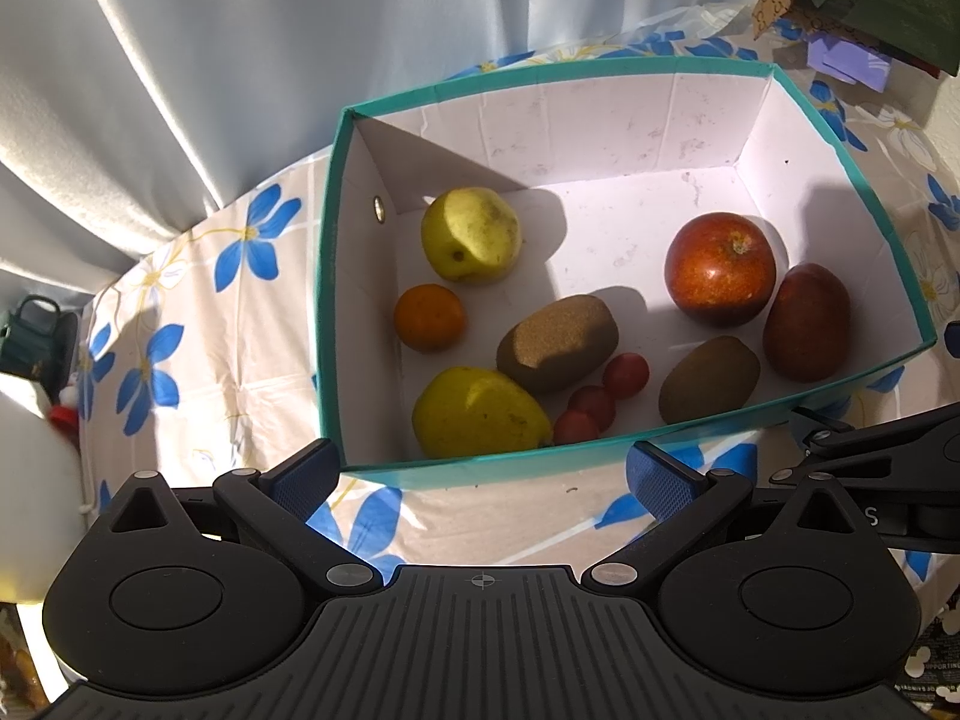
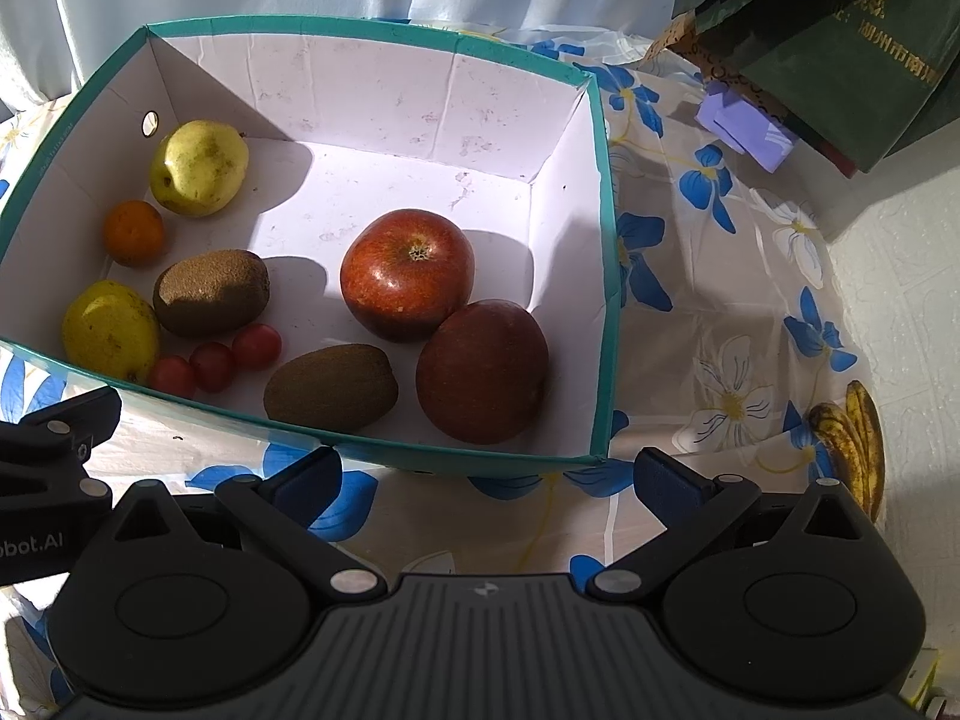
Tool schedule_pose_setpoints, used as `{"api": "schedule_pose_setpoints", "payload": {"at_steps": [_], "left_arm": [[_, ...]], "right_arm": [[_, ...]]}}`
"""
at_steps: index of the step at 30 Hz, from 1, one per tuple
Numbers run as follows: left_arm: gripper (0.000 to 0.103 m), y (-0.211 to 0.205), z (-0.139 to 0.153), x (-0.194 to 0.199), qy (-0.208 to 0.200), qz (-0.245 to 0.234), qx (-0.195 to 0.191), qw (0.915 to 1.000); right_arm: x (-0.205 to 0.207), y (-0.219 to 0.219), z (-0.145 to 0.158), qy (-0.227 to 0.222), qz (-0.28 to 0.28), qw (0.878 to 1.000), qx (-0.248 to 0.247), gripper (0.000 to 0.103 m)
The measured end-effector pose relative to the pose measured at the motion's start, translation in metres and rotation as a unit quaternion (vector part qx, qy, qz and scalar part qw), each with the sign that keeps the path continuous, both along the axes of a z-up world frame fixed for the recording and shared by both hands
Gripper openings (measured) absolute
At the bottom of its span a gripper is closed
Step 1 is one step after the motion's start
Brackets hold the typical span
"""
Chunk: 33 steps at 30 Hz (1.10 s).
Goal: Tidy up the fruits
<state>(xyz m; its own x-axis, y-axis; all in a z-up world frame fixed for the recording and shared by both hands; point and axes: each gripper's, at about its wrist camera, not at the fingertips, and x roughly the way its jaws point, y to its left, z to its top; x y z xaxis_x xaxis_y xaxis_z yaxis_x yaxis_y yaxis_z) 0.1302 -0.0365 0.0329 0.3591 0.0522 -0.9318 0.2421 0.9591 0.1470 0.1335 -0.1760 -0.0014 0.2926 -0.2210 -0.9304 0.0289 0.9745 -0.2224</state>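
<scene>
A teal box (image 1: 630,69) with a white inside sits on the floral tablecloth and also shows in the right wrist view (image 2: 606,276). Inside lie two red apples (image 1: 720,267) (image 2: 408,273), two kiwis (image 1: 558,342) (image 2: 210,291), two yellow pears (image 1: 471,234) (image 2: 199,168), an orange (image 1: 429,317) (image 2: 133,232) and three cherry tomatoes (image 1: 593,405) (image 2: 213,365). My left gripper (image 1: 483,477) is open and empty, just in front of the box's near wall. My right gripper (image 2: 486,483) is open and empty, near the box's front right corner.
A bunch of spotted bananas (image 2: 852,438) lies on the tablecloth (image 2: 708,312) right of the box, by a white wall. A dark green bag (image 2: 840,36) and purple paper (image 2: 744,126) stand at the back right. Curtains (image 1: 180,60) hang behind.
</scene>
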Motion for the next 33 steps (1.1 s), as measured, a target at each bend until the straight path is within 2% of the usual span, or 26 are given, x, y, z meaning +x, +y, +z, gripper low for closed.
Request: {"api": "schedule_pose_setpoints", "payload": {"at_steps": [33], "left_arm": [[0.103,-0.0001,0.0002,0.0001,0.002,0.001,0.0,1.0]], "right_arm": [[0.003,0.0007,-0.0023,0.008,-0.004,1.0,0.003,0.103]]}}
